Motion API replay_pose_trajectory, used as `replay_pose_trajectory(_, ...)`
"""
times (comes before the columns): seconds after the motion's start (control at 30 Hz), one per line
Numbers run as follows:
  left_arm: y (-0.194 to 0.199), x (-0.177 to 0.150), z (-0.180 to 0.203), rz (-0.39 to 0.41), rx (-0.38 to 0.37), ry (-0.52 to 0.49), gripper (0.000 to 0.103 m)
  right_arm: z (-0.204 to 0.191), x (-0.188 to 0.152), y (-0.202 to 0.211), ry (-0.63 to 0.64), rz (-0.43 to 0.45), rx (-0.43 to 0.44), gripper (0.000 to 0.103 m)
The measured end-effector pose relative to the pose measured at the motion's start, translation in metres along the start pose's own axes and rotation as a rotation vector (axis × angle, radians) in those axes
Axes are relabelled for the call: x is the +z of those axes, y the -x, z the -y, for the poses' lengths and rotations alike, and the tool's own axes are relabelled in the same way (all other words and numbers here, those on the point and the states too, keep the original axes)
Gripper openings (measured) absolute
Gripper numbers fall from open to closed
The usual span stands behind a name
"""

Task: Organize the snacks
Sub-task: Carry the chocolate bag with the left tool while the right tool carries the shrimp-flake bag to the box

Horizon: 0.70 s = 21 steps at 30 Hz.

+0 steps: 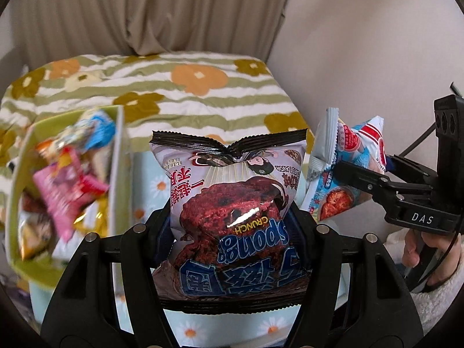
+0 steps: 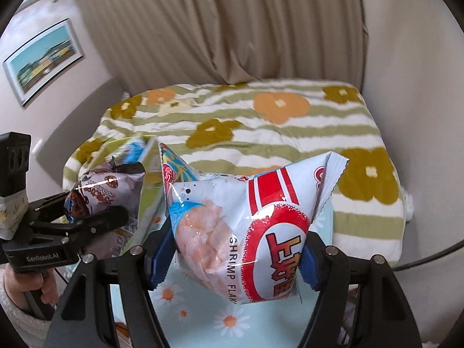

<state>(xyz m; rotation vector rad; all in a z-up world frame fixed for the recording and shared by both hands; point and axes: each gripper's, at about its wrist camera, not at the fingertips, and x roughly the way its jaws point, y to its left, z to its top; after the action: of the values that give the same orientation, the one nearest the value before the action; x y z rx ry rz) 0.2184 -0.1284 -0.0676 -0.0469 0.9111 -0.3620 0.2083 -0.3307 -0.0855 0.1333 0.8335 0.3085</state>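
Observation:
My left gripper (image 1: 229,226) is shut on a Sponge Crunch chocolate snack bag (image 1: 232,203) and holds it upside down in the air. It also shows in the right wrist view (image 2: 107,194) at the left. My right gripper (image 2: 232,249) is shut on a light blue shrimp flakes bag (image 2: 240,232) and holds it up. That bag shows in the left wrist view (image 1: 339,174) at the right, beside the chocolate bag. A green box (image 1: 17,191) full of mixed snack packets sits at the left, blurred.
A light blue daisy-print cloth (image 2: 203,313) lies below both bags. Behind is a bed with a green-striped flower blanket (image 1: 188,92), a beige curtain (image 1: 145,8) and walls. A framed picture (image 2: 43,61) hangs on the left wall.

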Motion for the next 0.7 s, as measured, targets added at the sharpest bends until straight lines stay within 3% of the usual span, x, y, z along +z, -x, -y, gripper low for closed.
replay_pose_trajectory(0.37,0.092,-0.036,-0.059,0.105,0.066,0.116,0.063,-0.080,0.001,0.021,0.088,0.043,0.105,0.068)
replay_pose_trajectory(0.7,0.131,-0.033,-0.171,0.141,0.125,0.186,0.063,-0.163,0.032,-0.012,0.119,0.067,0.143,0.068)
